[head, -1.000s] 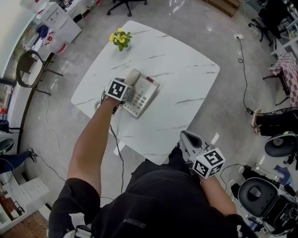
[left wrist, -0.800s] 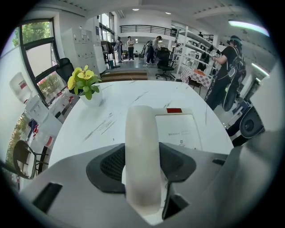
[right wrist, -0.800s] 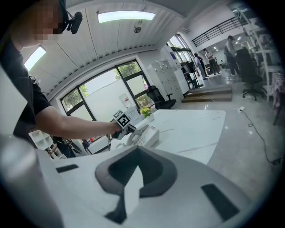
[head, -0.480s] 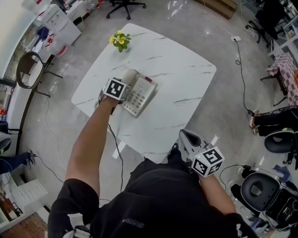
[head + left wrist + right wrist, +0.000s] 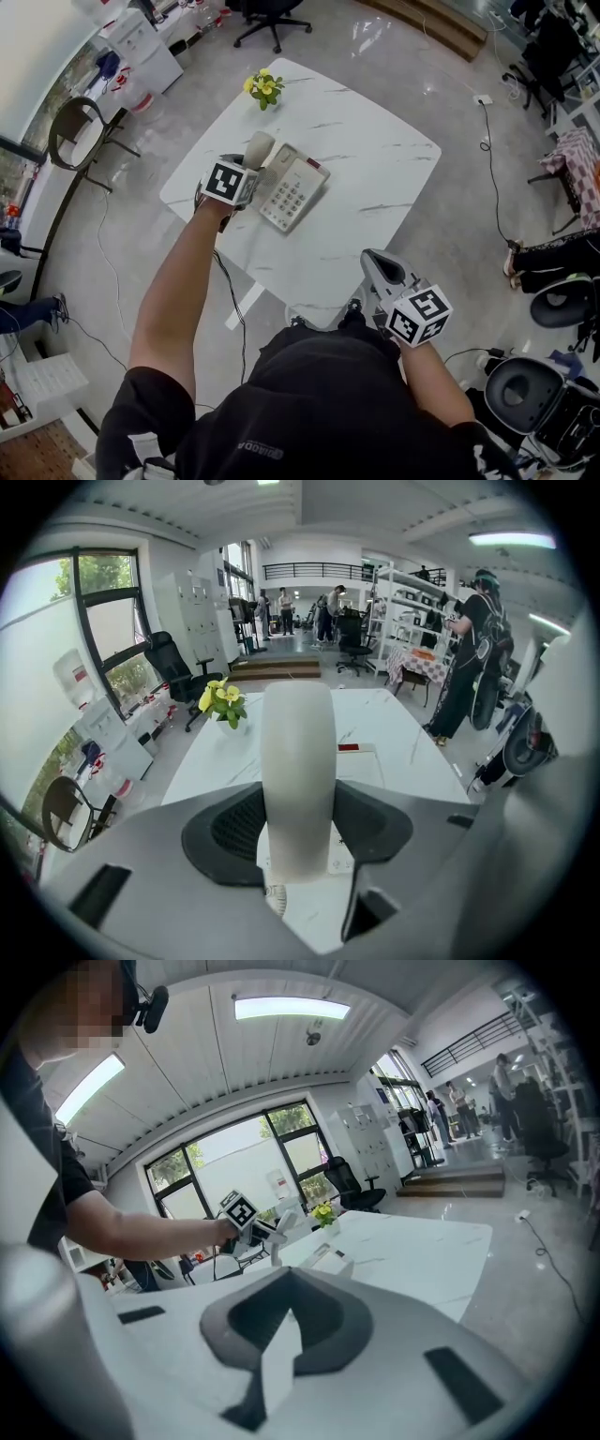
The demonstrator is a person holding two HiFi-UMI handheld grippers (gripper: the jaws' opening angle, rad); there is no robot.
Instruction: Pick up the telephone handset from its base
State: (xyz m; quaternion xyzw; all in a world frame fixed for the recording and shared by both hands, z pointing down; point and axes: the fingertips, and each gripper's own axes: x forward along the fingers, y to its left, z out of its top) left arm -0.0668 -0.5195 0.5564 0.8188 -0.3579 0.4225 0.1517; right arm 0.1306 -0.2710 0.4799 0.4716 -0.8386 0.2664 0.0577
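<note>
The beige telephone handset point(image 5: 256, 149) stands up off its base point(image 5: 295, 188), which lies on the white marble table point(image 5: 375, 159). My left gripper point(image 5: 246, 165) is shut on the handset just left of the base. In the left gripper view the handset point(image 5: 298, 761) rises between the jaws, the left gripper point(image 5: 298, 832) clamped on its middle, with the base point(image 5: 364, 761) on the table beyond and a bit of coiled cord point(image 5: 274, 900) below. My right gripper point(image 5: 377, 268) hangs shut and empty off the table's near edge. In its own view the right gripper point(image 5: 279, 1340) holds nothing.
A small pot of yellow flowers point(image 5: 263, 86) stands at the table's far corner. A metal chair point(image 5: 80, 136) is left of the table and an office chair point(image 5: 272, 14) behind it. Cables run over the floor. People stand among shelves point(image 5: 469, 658) in the background.
The handset has come up off the base in my left gripper and now stands tilted at the base's left side. The right gripper has stayed by my body.
</note>
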